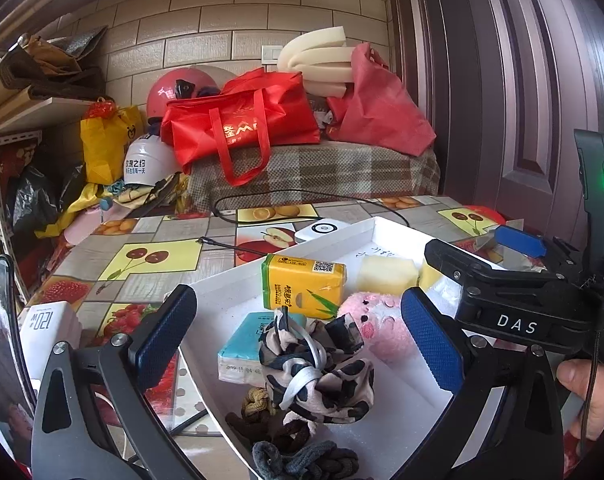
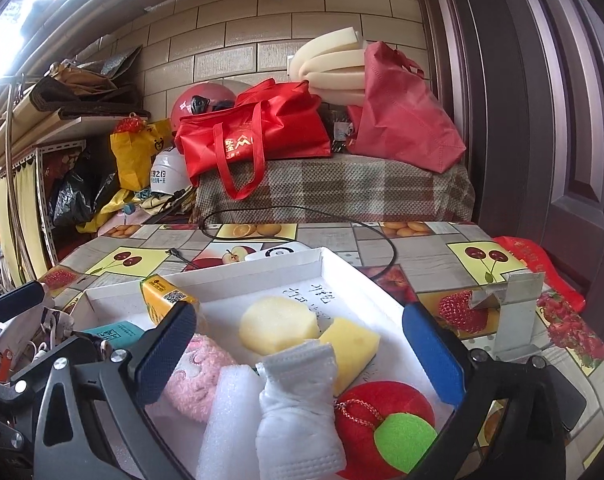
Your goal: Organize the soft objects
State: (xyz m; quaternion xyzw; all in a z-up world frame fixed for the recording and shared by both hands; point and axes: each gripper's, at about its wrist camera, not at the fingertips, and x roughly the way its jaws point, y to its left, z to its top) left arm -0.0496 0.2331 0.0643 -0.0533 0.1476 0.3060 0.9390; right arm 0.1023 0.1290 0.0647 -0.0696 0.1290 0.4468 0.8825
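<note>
Fruit-print oilcloth table (image 2: 442, 256), cluttered storeroom: you hold both grippers, left (image 1: 297, 340) & right (image 2: 302, 352), jaws wide, empty, over shallow white foam tray (image 2: 237, 276). Black-and-white patterned cloth scrunchie (image 1: 322, 372) lies inside: light, squashy; pinch mid-bunch.

Behind the table (image 2: 422, 240) with its fruit-print cloth, a beige brick-tiled wall (image 2: 237, 36) rises over a plaid-covered bench (image 2: 342, 192) piled with red bags (image 2: 257, 132), a dark panelled door (image 2: 542, 100) to its right, cluttered shelves (image 2: 69, 120) to its left, daylight upper left.
</note>
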